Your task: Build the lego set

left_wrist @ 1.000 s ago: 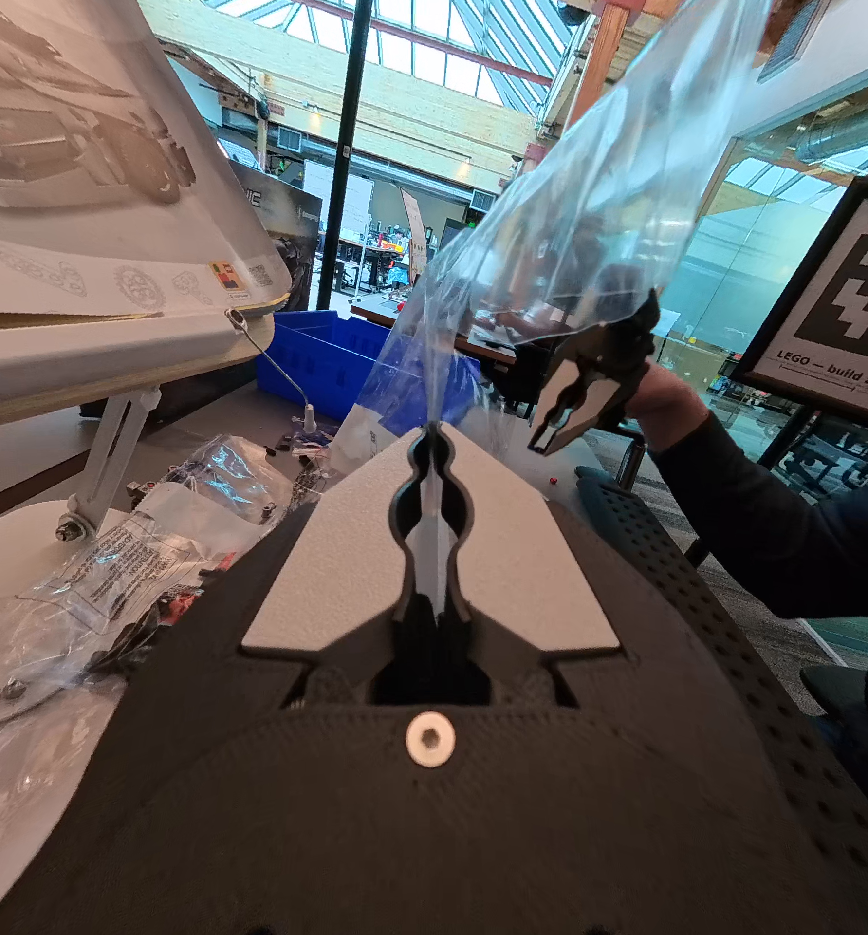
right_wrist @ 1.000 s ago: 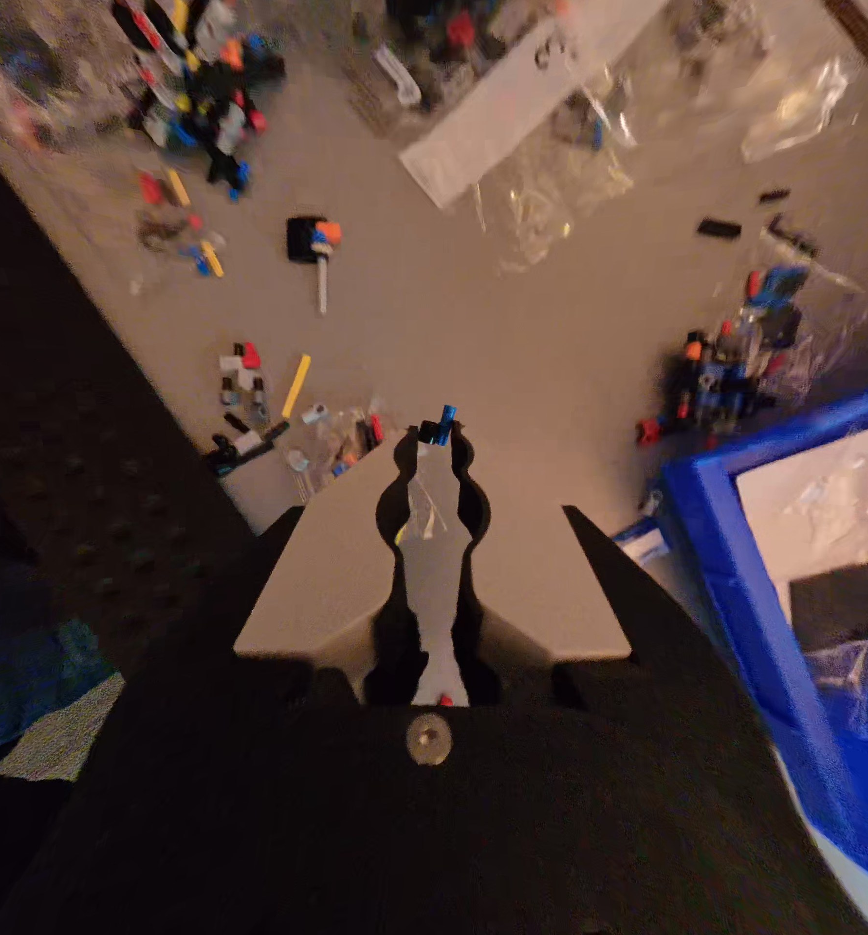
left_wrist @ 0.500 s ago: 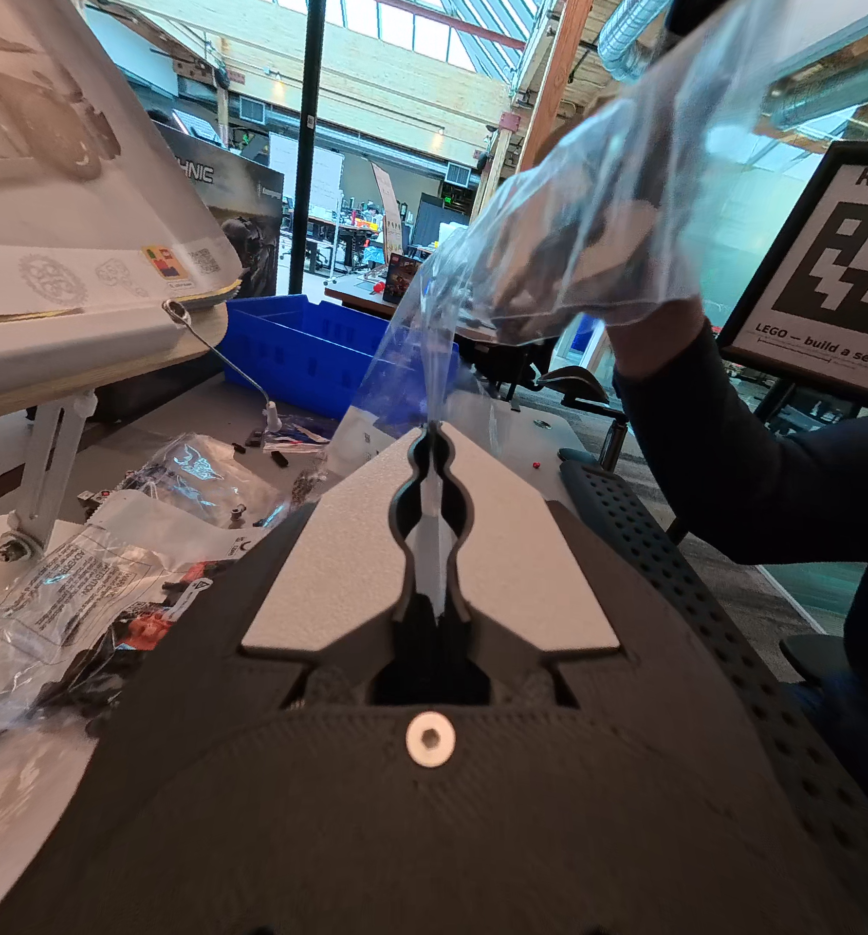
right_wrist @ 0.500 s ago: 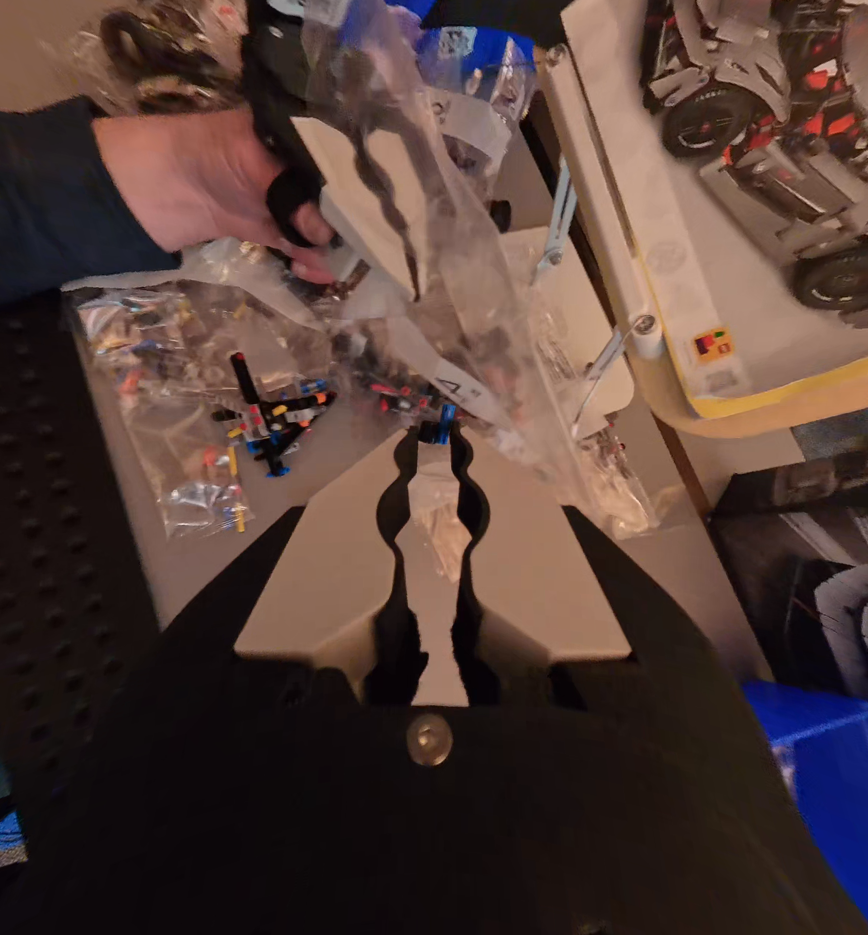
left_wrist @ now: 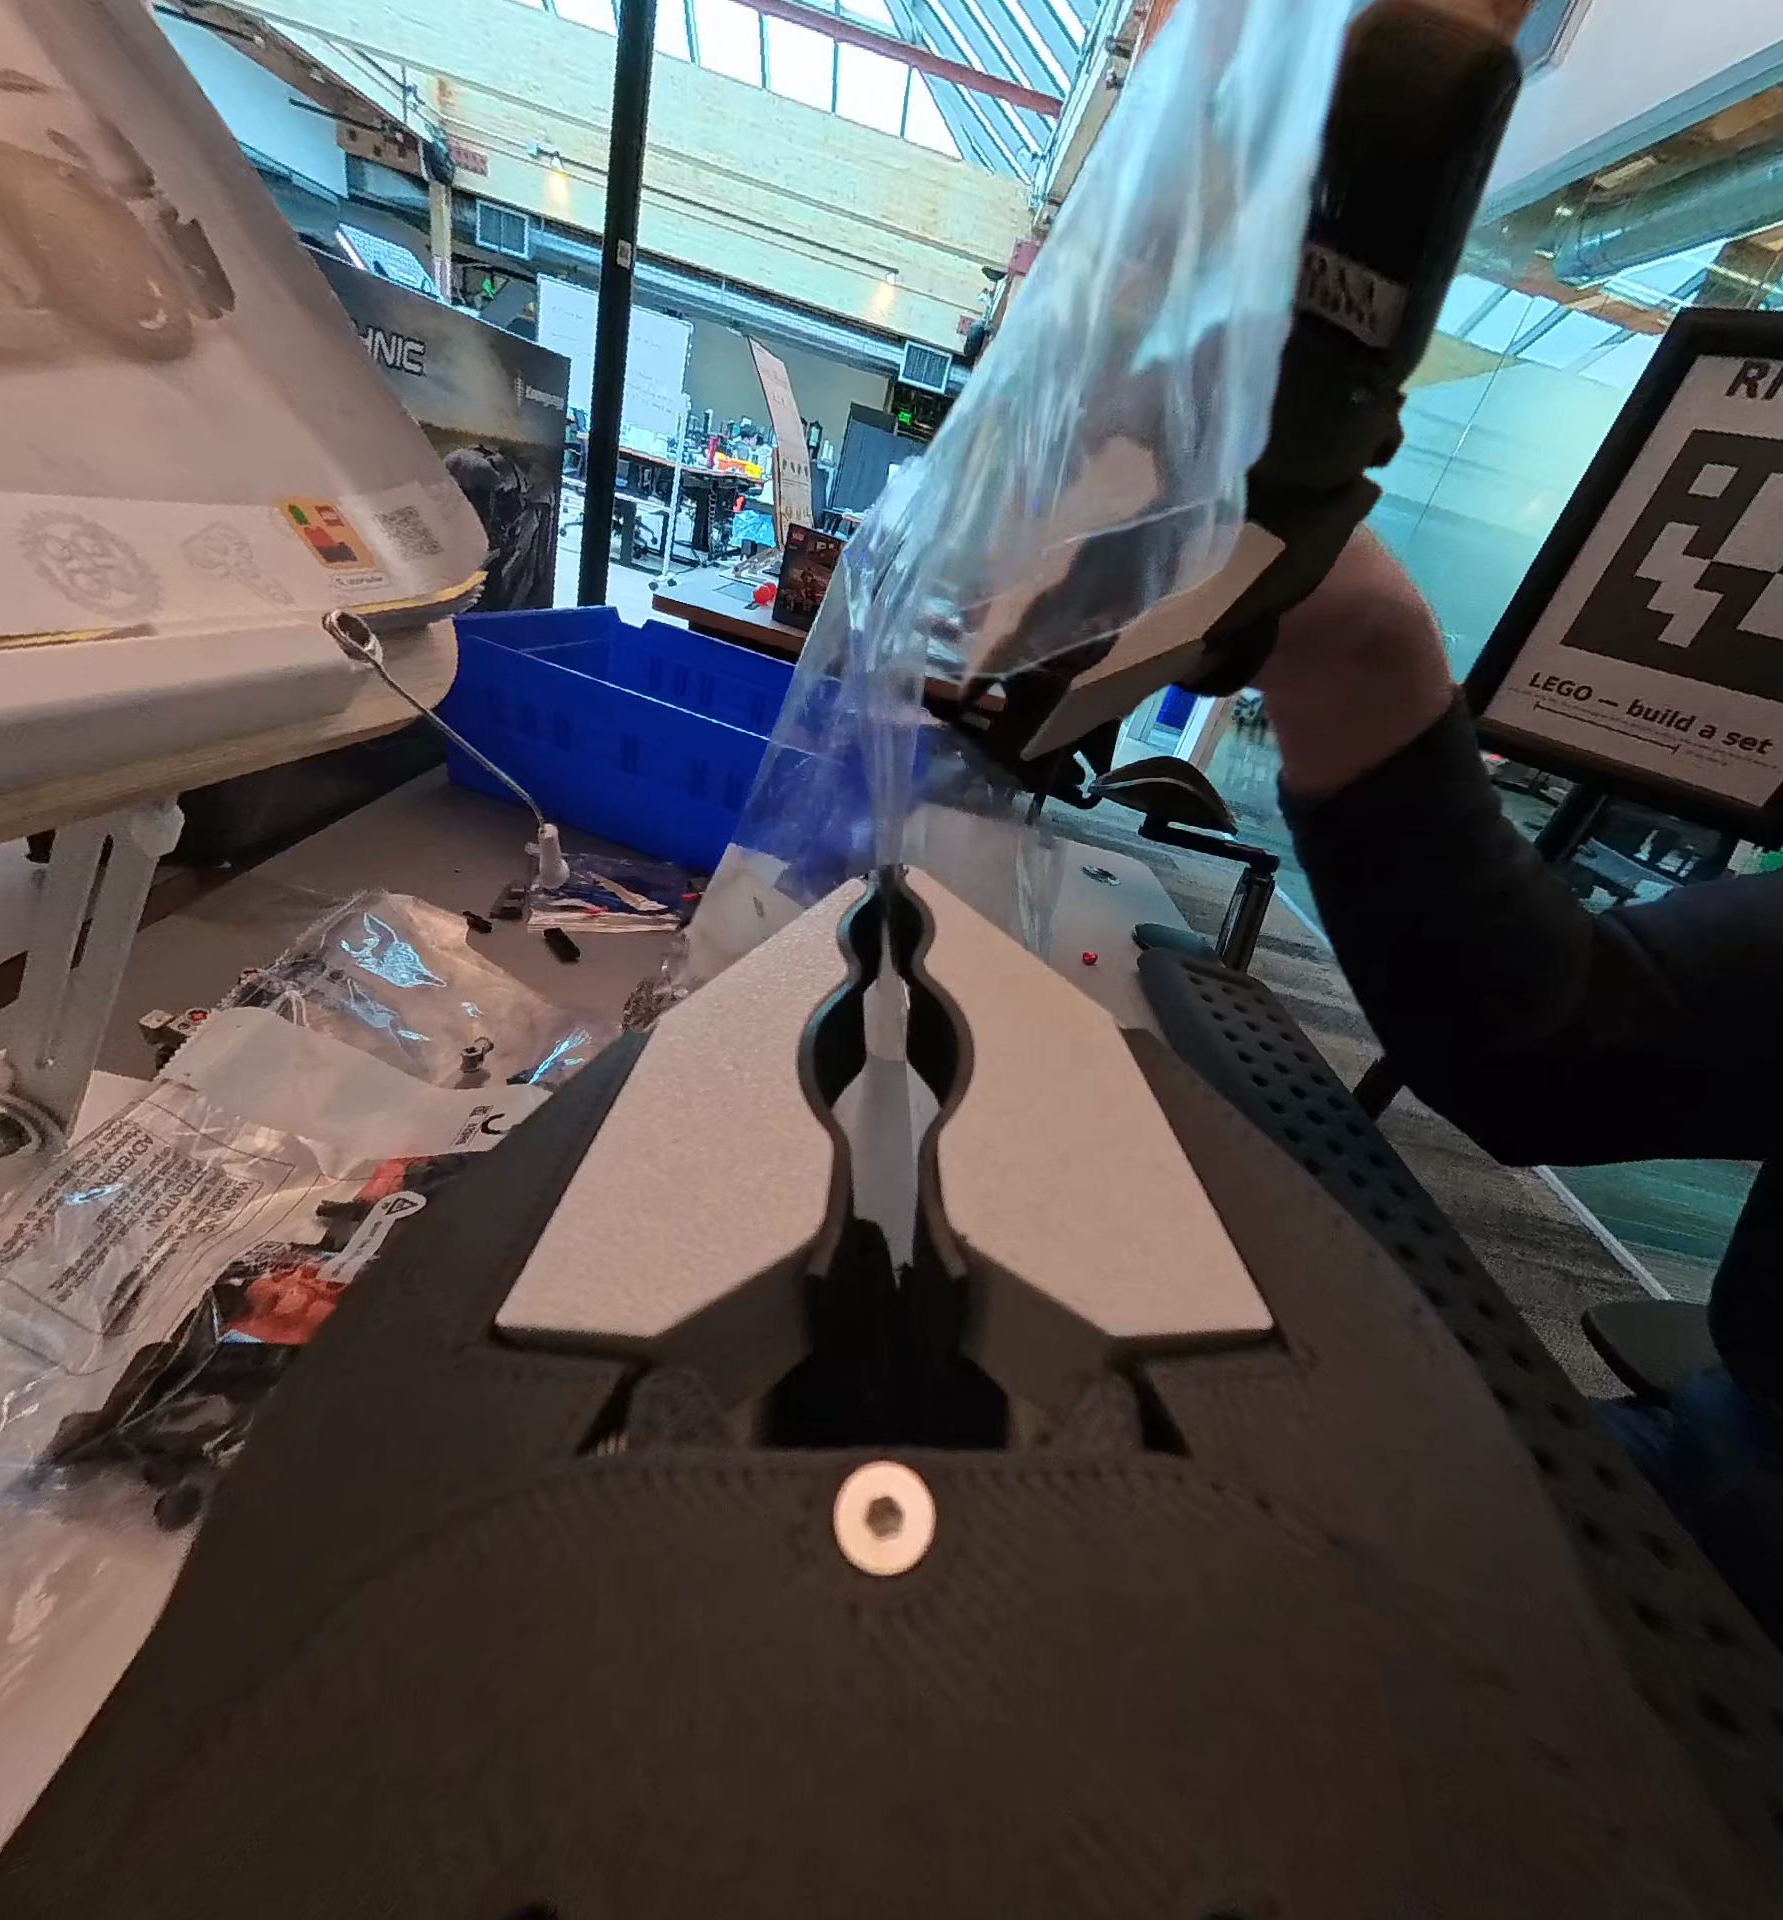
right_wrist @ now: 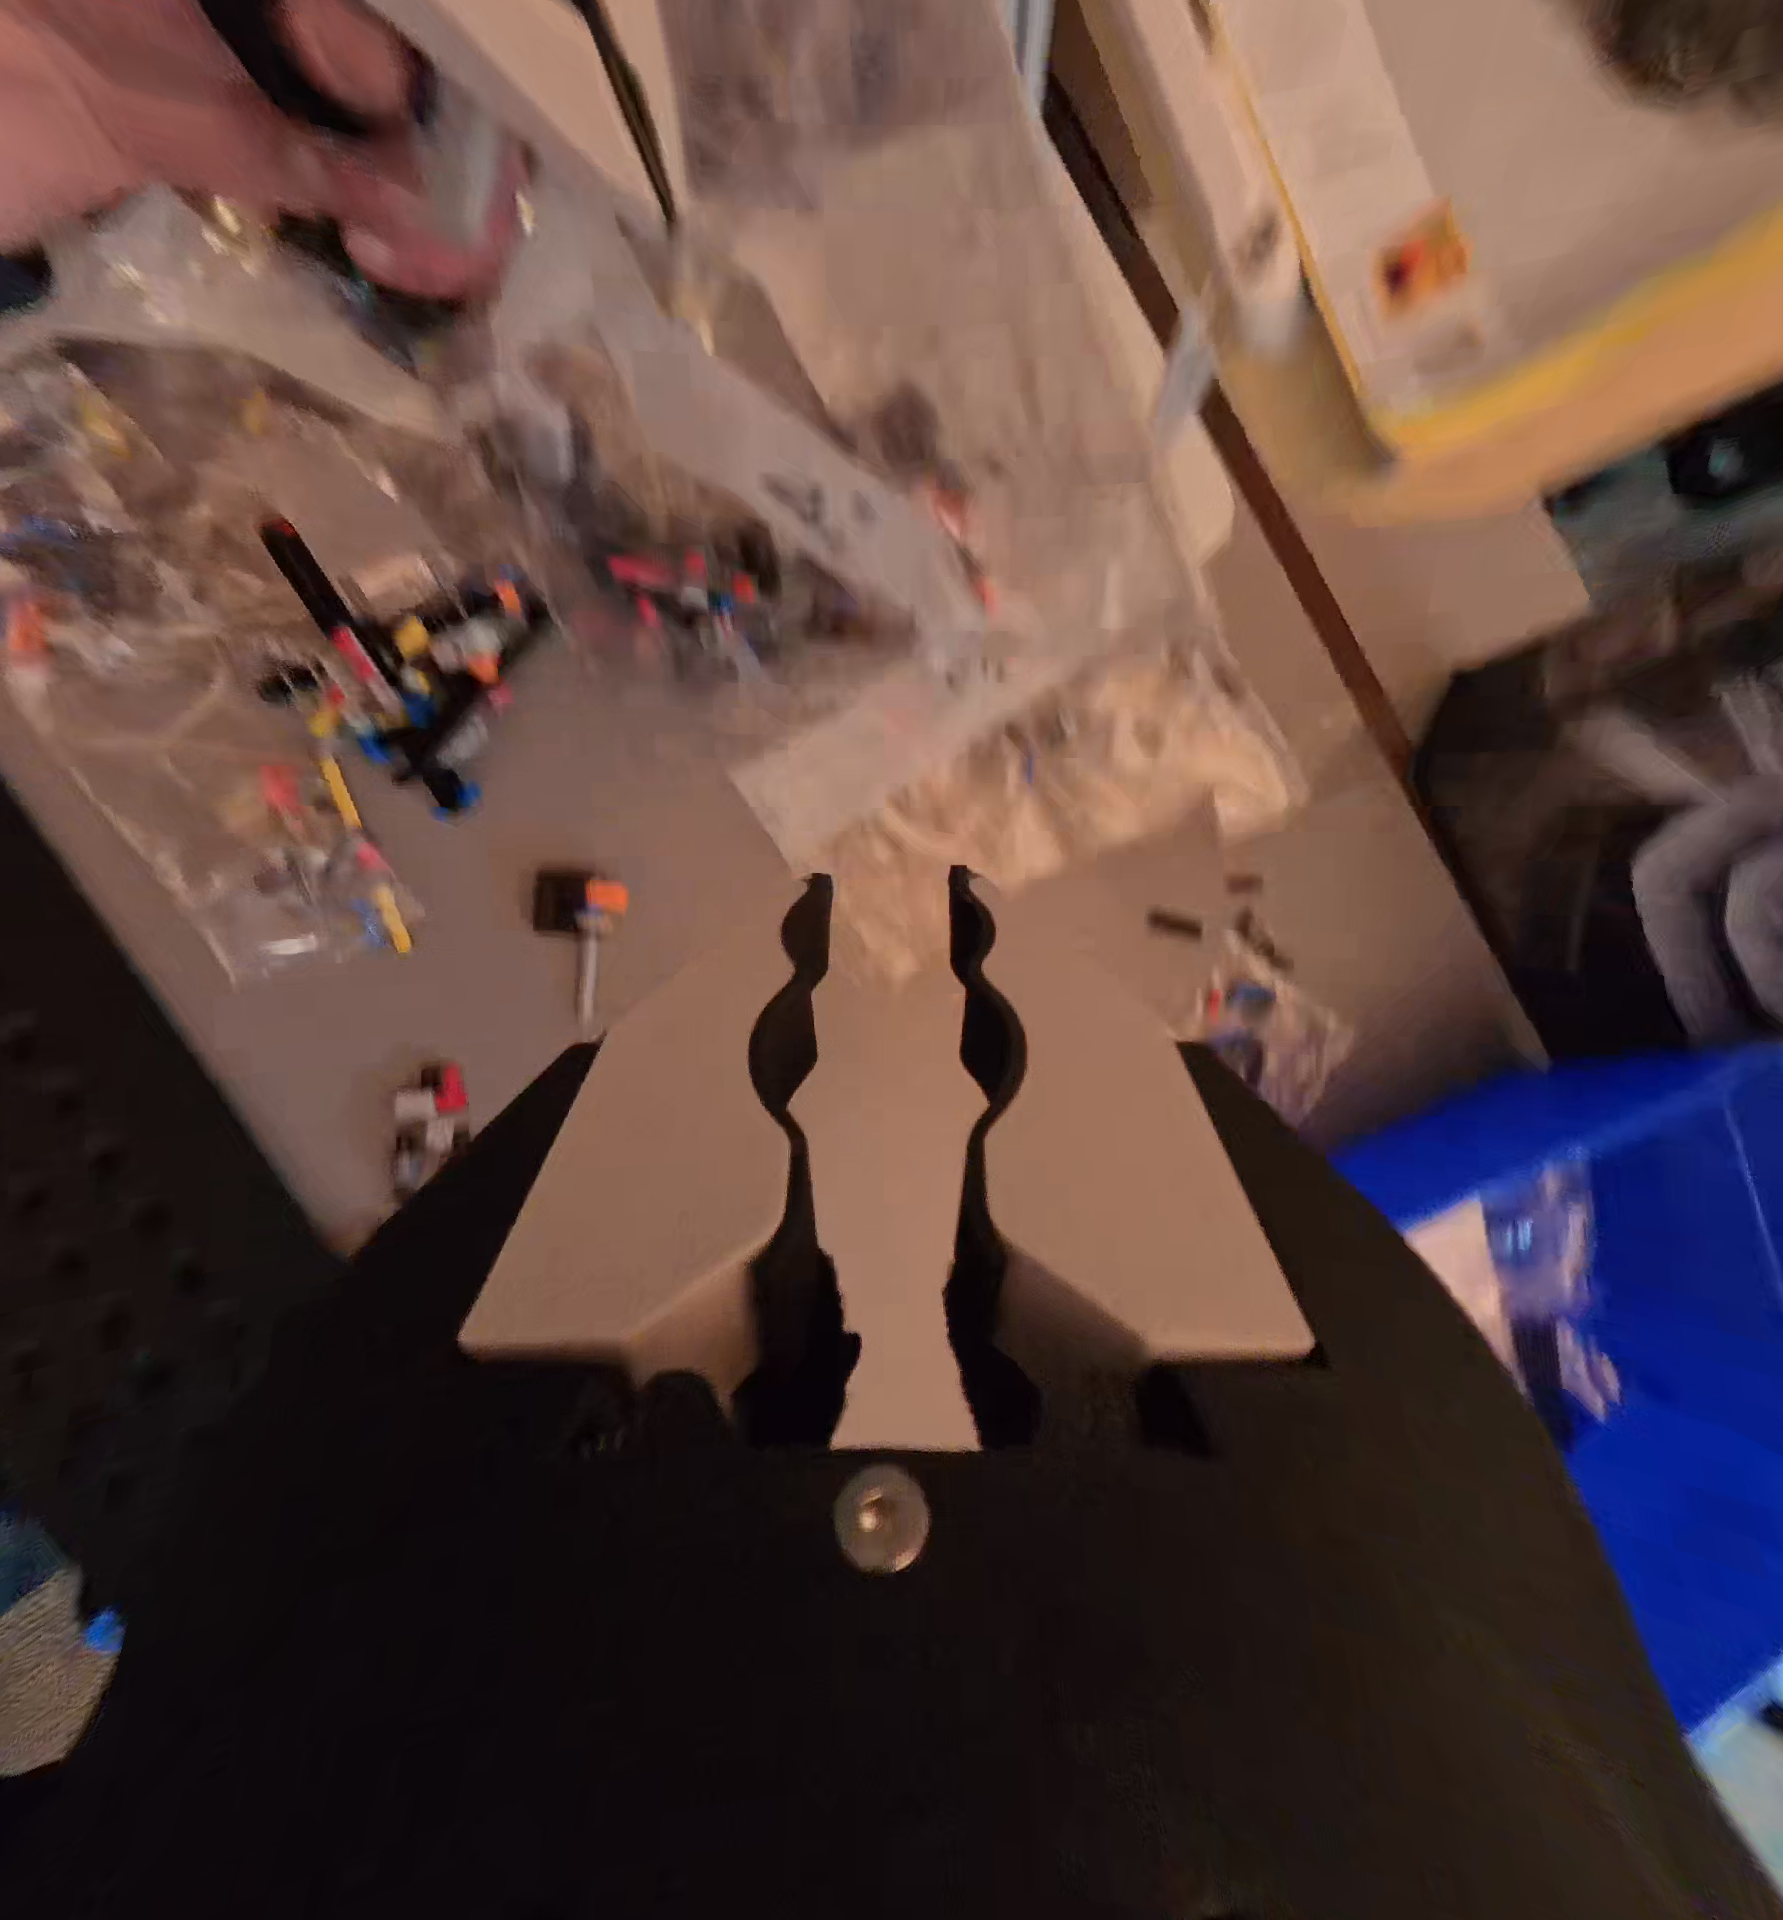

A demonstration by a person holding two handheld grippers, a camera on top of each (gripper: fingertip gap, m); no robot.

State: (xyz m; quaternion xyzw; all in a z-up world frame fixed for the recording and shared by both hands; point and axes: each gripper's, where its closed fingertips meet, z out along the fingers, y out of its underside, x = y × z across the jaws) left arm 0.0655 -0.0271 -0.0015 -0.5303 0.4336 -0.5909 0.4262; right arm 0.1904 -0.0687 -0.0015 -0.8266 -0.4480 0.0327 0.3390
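Observation:
My left gripper (left_wrist: 885,883) is shut on the lower edge of a clear plastic bag (left_wrist: 1095,416), which rises up and to the right. My right gripper (left_wrist: 1126,665) shows behind the bag's film, held by a hand (left_wrist: 1354,613), tips pointing down-left. In the right wrist view my right gripper (right_wrist: 889,883) is open and empty, looking down at the table through blur. The bag (right_wrist: 918,436) hangs blurred ahead of it. Loose Lego pieces (right_wrist: 409,675) lie on the table at left, and a small black and orange piece (right_wrist: 580,899) lies near the left fingertip.
An instruction booklet (left_wrist: 139,364) sits on a white stand at left. A blue bin (left_wrist: 617,707) stands behind; it also shows in the right wrist view (right_wrist: 1645,1299). Bags of pieces (left_wrist: 139,1195) lie at left. A black perforated mat (left_wrist: 1386,1195) edges the table. A framed sign (left_wrist: 1718,571) stands right. The tips of one gripper are about 15 cm away from the tips of the other.
My right gripper has opened; the small blue piece it held at its tips is gone from view. It swung down towards the bag. My left gripper keeps its hold on the bag.

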